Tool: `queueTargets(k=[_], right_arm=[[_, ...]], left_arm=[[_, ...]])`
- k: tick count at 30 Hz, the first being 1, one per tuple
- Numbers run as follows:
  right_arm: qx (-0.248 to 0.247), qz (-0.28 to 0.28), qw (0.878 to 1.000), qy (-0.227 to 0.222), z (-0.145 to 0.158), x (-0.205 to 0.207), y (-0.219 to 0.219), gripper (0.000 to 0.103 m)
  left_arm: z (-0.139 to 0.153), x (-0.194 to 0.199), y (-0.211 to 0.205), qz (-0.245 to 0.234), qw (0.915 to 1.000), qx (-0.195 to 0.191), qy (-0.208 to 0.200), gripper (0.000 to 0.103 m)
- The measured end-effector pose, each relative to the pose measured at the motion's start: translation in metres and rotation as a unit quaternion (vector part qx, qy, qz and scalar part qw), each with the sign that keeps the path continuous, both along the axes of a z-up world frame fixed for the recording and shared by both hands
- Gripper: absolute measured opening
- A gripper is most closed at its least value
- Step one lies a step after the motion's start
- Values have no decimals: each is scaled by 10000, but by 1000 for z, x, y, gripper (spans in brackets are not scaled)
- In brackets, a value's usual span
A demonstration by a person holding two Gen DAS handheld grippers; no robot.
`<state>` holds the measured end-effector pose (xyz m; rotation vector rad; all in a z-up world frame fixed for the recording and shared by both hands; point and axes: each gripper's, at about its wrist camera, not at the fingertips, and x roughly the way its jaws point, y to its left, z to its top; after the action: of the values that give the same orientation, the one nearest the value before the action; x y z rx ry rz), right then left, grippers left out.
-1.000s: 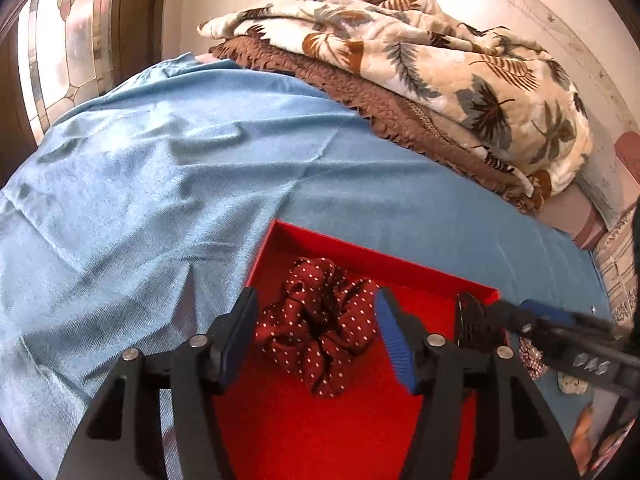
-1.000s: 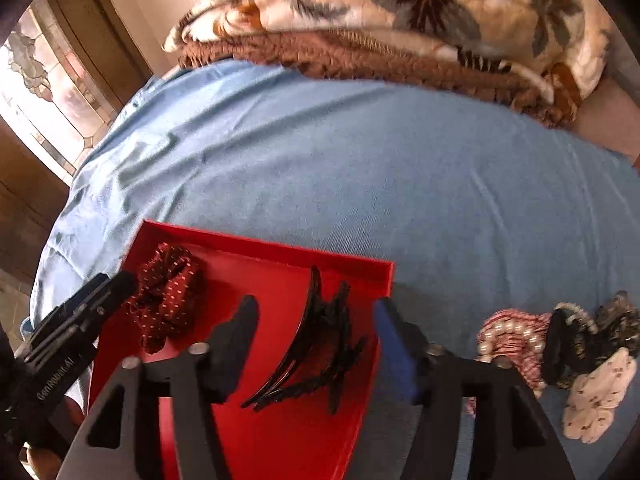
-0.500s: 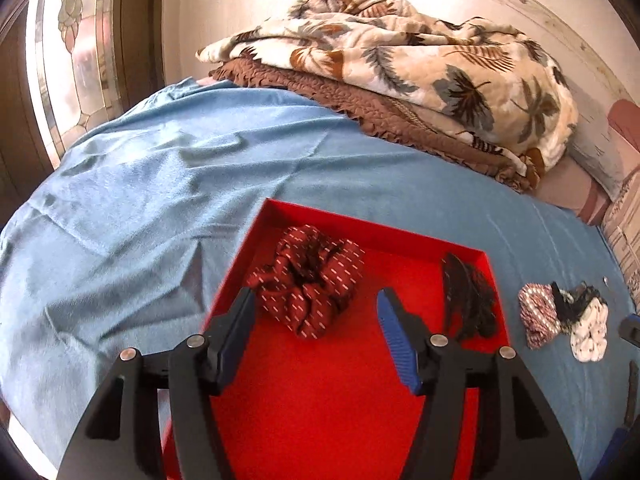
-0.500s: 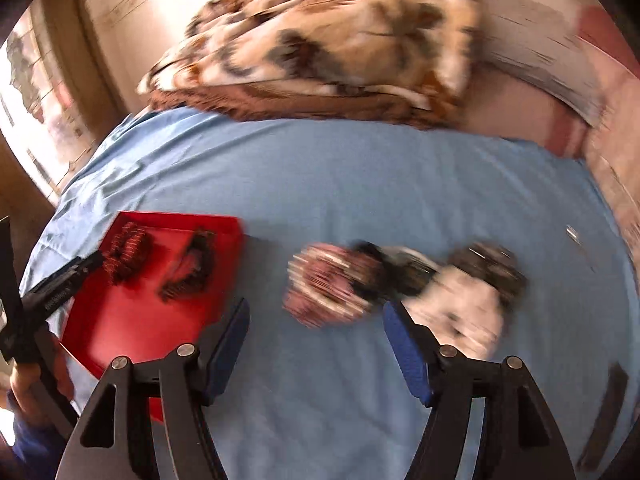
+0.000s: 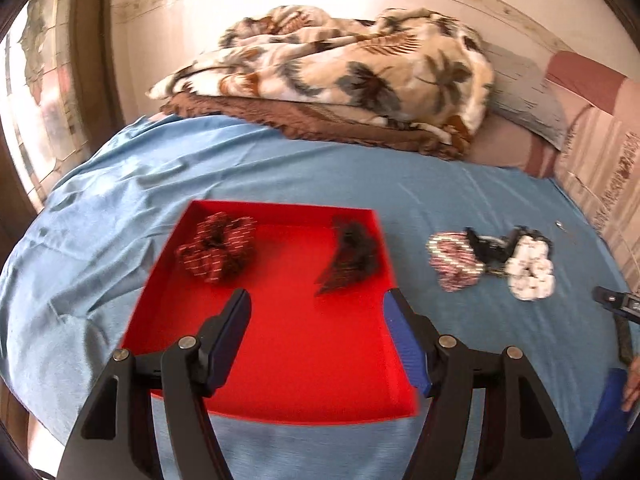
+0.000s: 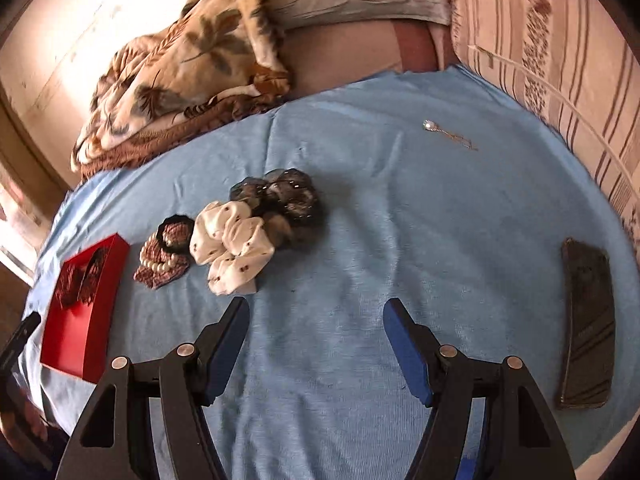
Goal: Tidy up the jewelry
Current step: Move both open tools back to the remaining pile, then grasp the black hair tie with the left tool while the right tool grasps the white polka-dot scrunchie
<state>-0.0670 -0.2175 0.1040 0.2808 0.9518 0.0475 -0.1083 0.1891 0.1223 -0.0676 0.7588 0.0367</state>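
A red tray lies on the blue sheet and holds a dark red dotted scrunchie and a black claw clip. My left gripper is open and empty above the tray's near half. To the tray's right lies a pile: a pink pearl-trimmed scrunchie, a white dotted scrunchie and a dark scrunchie. My right gripper is open and empty above bare sheet, near the white scrunchie. The tray also shows at the left of the right wrist view.
A folded palm-print blanket and a pillow lie at the bed's far end. A dark phone lies on the sheet at the right. A small silver trinket lies farther back. A wall runs along the right.
Both grippers have pulled back from the tray. The right gripper has swung right, from above the claw clip to the scrunchie pile. The clip stays in the tray.
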Motion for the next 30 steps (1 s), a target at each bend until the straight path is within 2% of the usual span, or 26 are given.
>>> queueTargets(k=[9,14,16,19,23,26,30], right_arm=[[524,302,9977,-293,-21,24,14,74],[445,625,9964,-363,-25,42,29,74],[482,724,9956,-338,-29,50,33,69],[576,861,9943,-266,-34,57,37,62],[605,1022,9926,-242,-37,63,43,60],[601,1072,9921,-233,-39,68,45,58],[663,1063,9919,-220,-41,74,43,51]], left_arm=[[16,41,-73,-646,9973,-23,355,68],[18,74,-101,-845,9958,80,352,67],[14,91,-113,-901,9951,165,382,66],[1,120,-132,-1000,9929,258,592,65],[-23,154,-149,-1033,9892,322,987,65],[-44,179,-158,-1044,9855,247,1313,65],[-60,196,-165,-1095,9818,216,1534,65]])
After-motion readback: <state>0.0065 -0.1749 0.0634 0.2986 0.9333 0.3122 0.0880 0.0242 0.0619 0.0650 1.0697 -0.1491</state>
